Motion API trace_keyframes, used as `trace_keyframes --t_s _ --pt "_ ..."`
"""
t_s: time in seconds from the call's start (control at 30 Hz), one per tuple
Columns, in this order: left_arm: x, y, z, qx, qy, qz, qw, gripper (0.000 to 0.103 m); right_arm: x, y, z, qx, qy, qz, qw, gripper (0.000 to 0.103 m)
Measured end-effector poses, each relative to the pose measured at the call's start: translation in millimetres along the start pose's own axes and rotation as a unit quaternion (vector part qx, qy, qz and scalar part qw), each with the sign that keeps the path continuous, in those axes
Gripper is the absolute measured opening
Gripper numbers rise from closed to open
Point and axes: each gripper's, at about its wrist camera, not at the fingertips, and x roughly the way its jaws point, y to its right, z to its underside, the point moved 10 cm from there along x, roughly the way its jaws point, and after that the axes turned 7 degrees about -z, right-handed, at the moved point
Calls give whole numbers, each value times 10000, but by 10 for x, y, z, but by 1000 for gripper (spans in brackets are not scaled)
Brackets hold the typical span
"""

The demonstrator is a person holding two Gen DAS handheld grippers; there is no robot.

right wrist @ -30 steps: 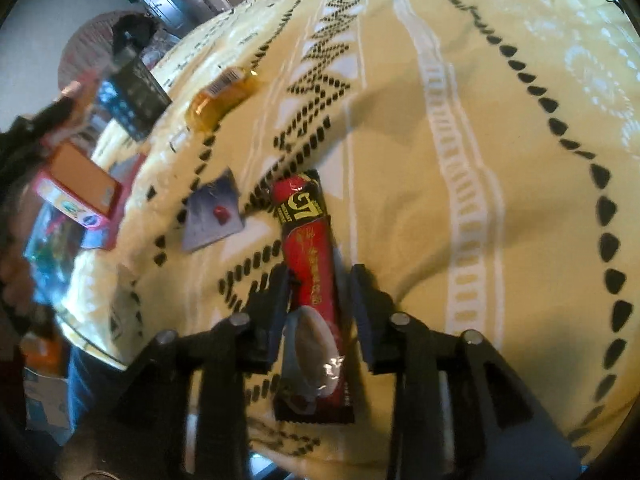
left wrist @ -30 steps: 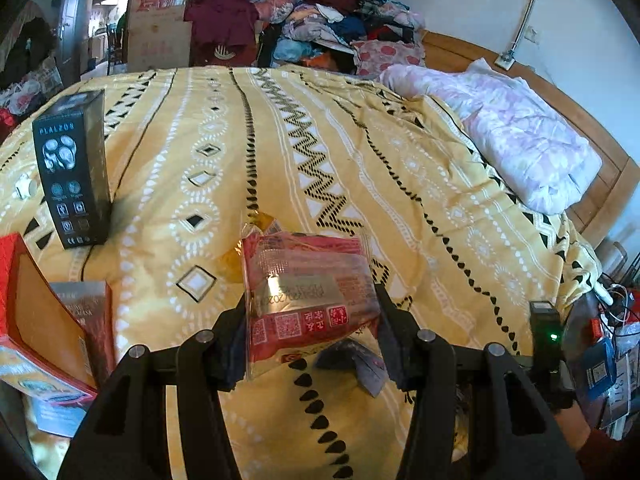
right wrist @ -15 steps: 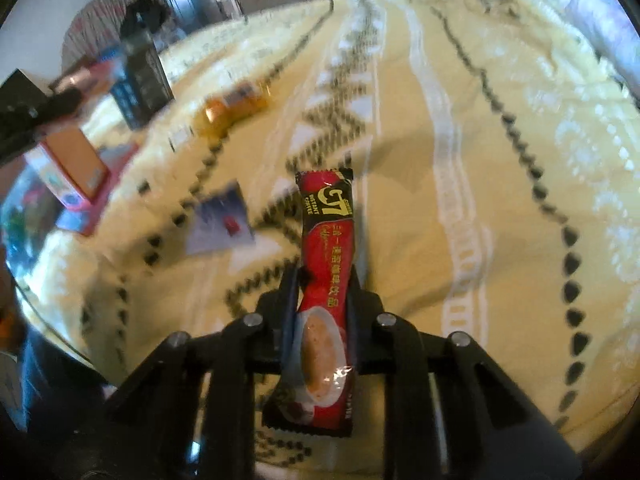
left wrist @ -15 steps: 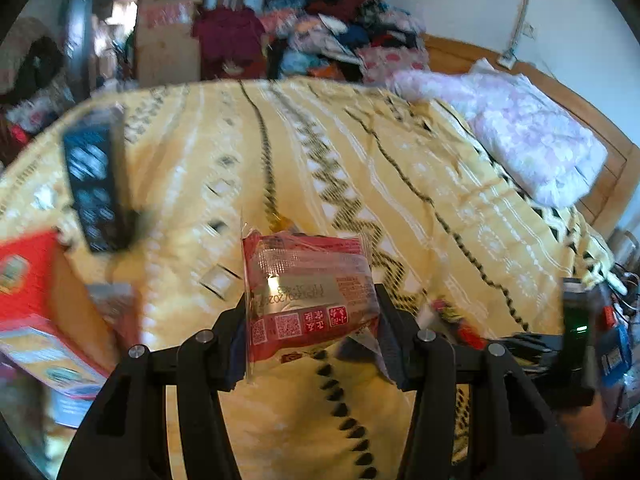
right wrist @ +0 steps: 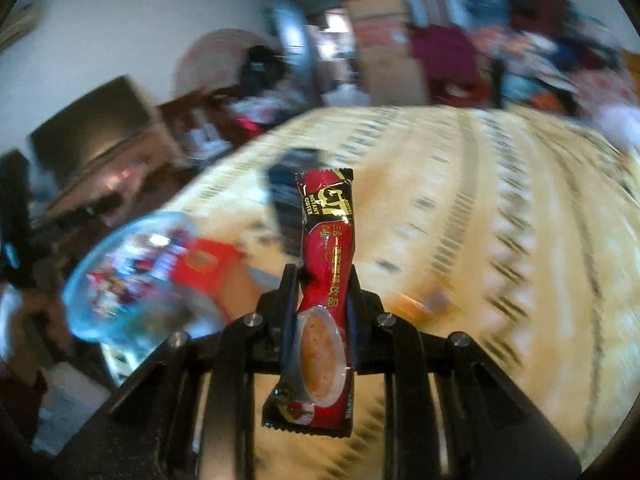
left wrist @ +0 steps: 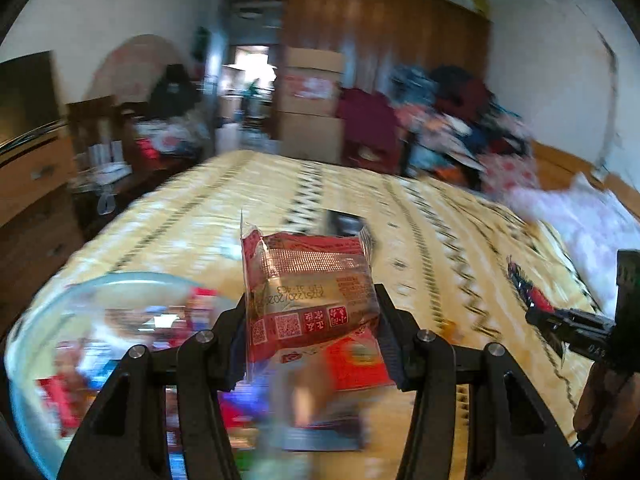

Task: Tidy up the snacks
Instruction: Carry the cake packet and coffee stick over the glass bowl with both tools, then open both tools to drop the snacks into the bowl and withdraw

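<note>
The left gripper (left wrist: 310, 320) had its jaws pressed against both sides of a red-and-clear plastic snack packet (left wrist: 308, 296) printed with white codes, holding it up off the bed with its crimped top edge standing upright. Below and to the left of it sat a round clear glass bowl (left wrist: 48, 320), its inside a blur of red and blue wrappers that I could not tell apart. Under the packet lay something red and flat, too smeared to name. The bed itself wore a yellow bedspread with black zigzag bands (left wrist: 420, 216), and a white-and-lilac quilt (left wrist: 592, 224) was bunched at its far right edge.

The right gripper (right wrist: 322, 292) was clamped narrowly on a long red stick sachet of instant coffee (right wrist: 326, 264) with gold lettering, gripped about midway so that the black-topped end pointed away and the end showing a cup hung down towards the camera. It was clear of the bedspread (right wrist: 500, 240). From that side the same glass bowl (right wrist: 132, 276) showed to the left, beside a red carton (right wrist: 208, 264). The left view also caught the right gripper (left wrist: 568, 324) at the far right, with the red sachet (left wrist: 528, 288) sticking out of it over the bed.

A heap of mixed clothes (left wrist: 448, 128) was piled beyond the bed, beside stacked brown cardboard boxes (left wrist: 312, 104).
</note>
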Motion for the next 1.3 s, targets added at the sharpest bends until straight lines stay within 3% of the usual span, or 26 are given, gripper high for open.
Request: trace_keyframes --t_s 0.23,0.47,0.8,1.3 --pt "-55 -1150 120 -591 -150 -684 9958 55 931 -1268 -251 -554 -481 -1170 9904 22" --pt "85 -1535 419 -631 -462 -1011 9918 55 1640 -2003 -6 -742 -1226 -1653 9758 22" --pt "117 -1707 563 -767 -577 -1039 9899 55 1913 -2287 111 -893 -1612 -1659 9688 22" --pt "116 -1714 631 -808 -645 -1029 9893 55 2028 -2339 155 -866 -1735 -1632 9674 22"
